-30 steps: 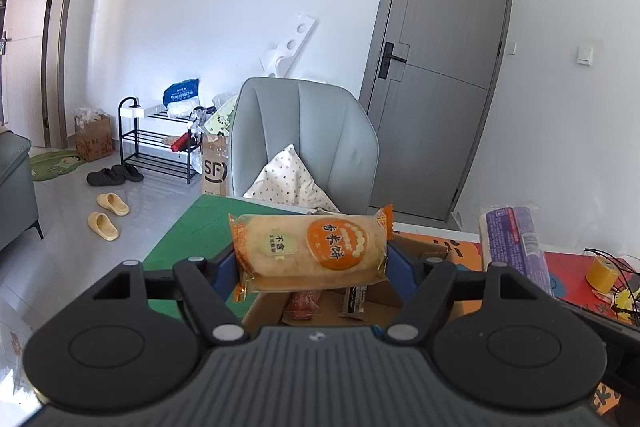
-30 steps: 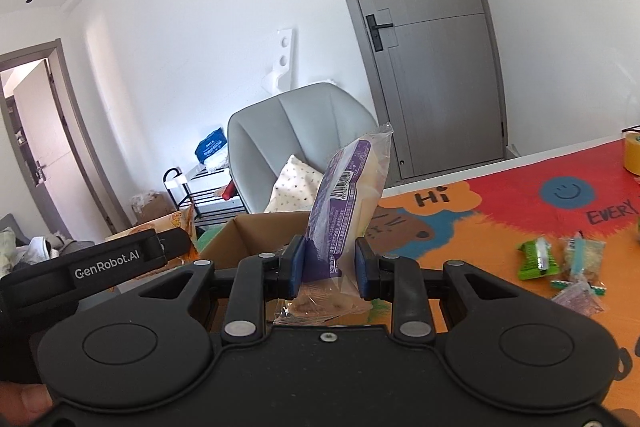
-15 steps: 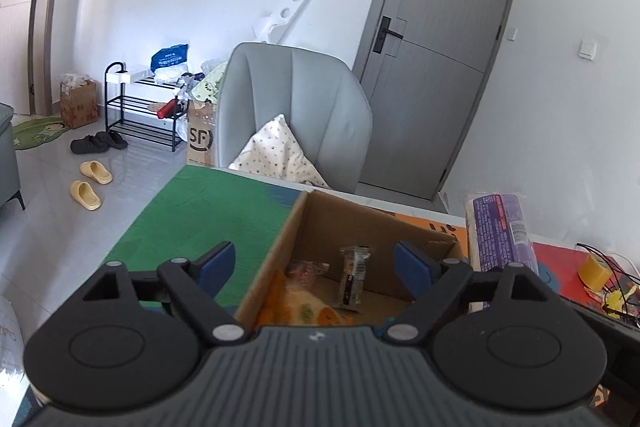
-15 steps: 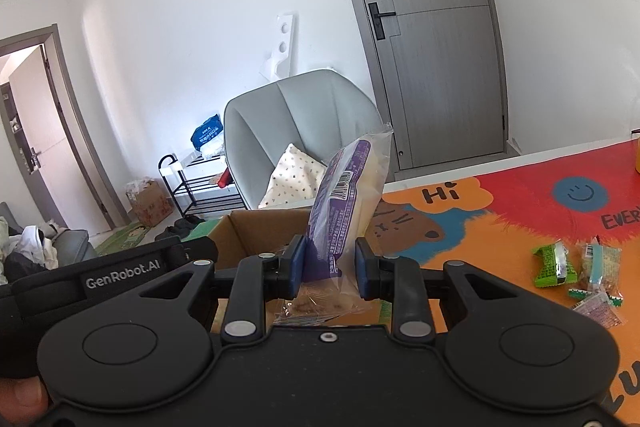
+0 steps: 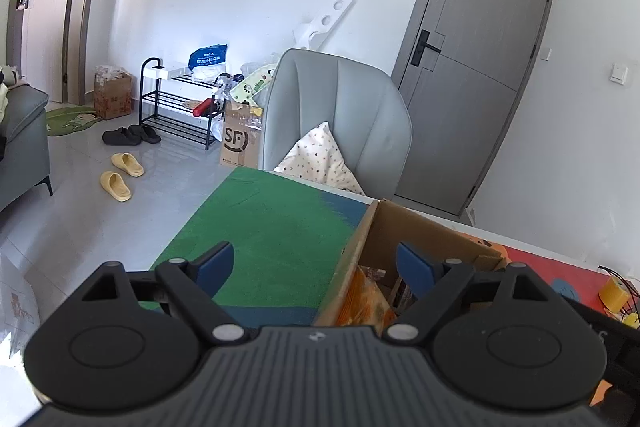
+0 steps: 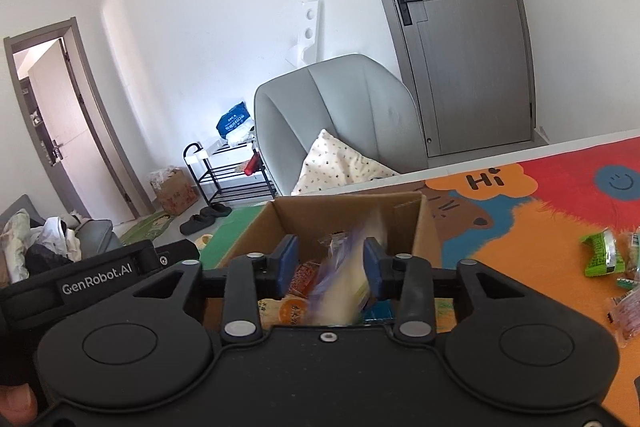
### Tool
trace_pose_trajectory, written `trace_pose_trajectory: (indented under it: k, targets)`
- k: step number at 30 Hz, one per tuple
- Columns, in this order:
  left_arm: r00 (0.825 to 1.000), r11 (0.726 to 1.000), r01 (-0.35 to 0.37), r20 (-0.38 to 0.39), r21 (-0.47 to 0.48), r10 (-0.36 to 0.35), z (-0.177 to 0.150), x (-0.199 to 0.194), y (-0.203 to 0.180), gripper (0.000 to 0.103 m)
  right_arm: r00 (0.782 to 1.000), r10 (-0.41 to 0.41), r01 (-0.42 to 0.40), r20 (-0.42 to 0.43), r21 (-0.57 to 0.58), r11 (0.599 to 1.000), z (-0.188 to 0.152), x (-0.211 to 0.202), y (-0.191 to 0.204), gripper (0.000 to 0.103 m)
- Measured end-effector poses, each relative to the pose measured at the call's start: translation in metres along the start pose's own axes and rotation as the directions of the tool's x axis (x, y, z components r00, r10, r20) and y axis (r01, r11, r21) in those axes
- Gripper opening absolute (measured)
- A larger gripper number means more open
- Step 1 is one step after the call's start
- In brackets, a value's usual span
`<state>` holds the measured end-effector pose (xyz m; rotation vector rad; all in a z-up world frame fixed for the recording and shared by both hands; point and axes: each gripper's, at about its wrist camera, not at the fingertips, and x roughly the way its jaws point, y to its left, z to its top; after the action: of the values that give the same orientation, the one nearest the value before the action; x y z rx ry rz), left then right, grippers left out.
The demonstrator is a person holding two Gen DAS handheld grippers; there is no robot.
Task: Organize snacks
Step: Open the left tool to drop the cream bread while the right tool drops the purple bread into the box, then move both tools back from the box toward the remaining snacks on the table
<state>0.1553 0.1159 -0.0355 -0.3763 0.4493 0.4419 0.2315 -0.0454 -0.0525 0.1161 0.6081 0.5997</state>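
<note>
Two snack packs are going into the cardboard box on the worktop. The purple pack is looking blurry as it is dropping between the jaws of the right gripper, which have just been opening and are no longer squeezing it. It is probably light, soft and crinkly, with a slippery wrapper, so it is best pinched across its flat middle, gently, so the snack inside is not getting crushed. The left gripper is standing wide apart and empty, just over the box's near wall; its jaws have been opening too. A second ago it was holding the orange pack, which is now lying inside the box. More small snacks are waiting on the colourful mat to the right.
</note>
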Motion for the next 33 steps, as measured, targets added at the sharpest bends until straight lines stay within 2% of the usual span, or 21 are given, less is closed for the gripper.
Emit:
trace_pose_trajectory:
  k: [6, 22, 33]
  targets:
    - [1.0, 1.0, -0.001, 0.005, 0.006, 0.001, -0.002, -0.004, -0.006, 0.094, 0.999, -0.044, 0.044, 0.003, 0.028, 0.999, -0.001, -0.01, -0.012, 0.042]
    - [1.0, 0.999, 0.016, -0.026, 0.048, -0.015, -0.023, -0.015, -0.035, 0.099, 0.99, -0.144, 0.143, 0.009, 0.062, 0.988, -0.014, -0.045, -0.049, 0.053]
    - [0.998, 0.992, 0.042, -0.053, 0.121, -0.036, -0.045, -0.022, -0.071, 0.1, 0.975, -0.224, 0.223, 0.0, 0.084, 0.971, -0.027, -0.071, -0.081, 0.074]
